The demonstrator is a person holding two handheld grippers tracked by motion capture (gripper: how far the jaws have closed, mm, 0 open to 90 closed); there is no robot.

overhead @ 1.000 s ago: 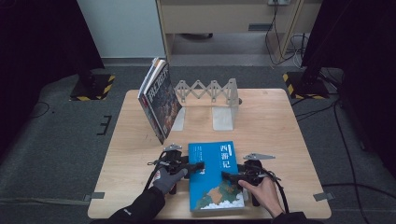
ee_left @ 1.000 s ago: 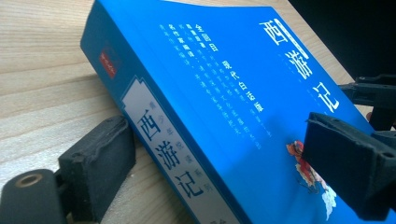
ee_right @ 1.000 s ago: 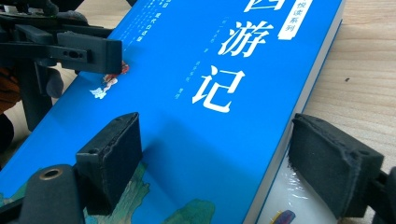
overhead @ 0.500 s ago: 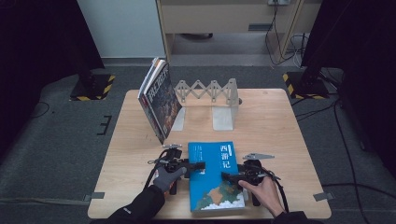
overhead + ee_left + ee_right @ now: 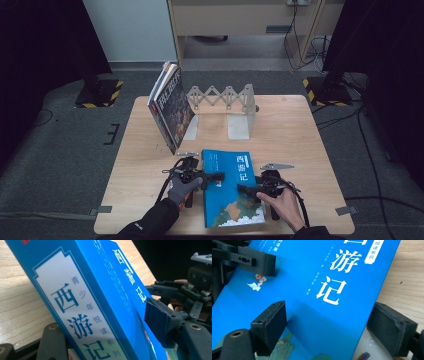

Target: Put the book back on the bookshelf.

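Little has been moved since the earlier frames: the blue book [image 5: 231, 187], flat at the surface's [image 5: 300, 135] near edge, is still straddled at its spine by the left claw [image 5: 212, 177] and at its opposite edge by the right claw [image 5: 247, 190], so a two-handed lift is judged imminent.

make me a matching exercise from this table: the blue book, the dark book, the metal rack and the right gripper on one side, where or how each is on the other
Things:
1. blue book
2. dark book
3. metal rack
4. right gripper

Places or states:
A. stands tilted at the rack's left end
B. lies flat at the near edge of the table
C. stretched out at the far side
D. fingers over the blue book's right edge

Pairs: 1-B, 2-A, 3-C, 4-D
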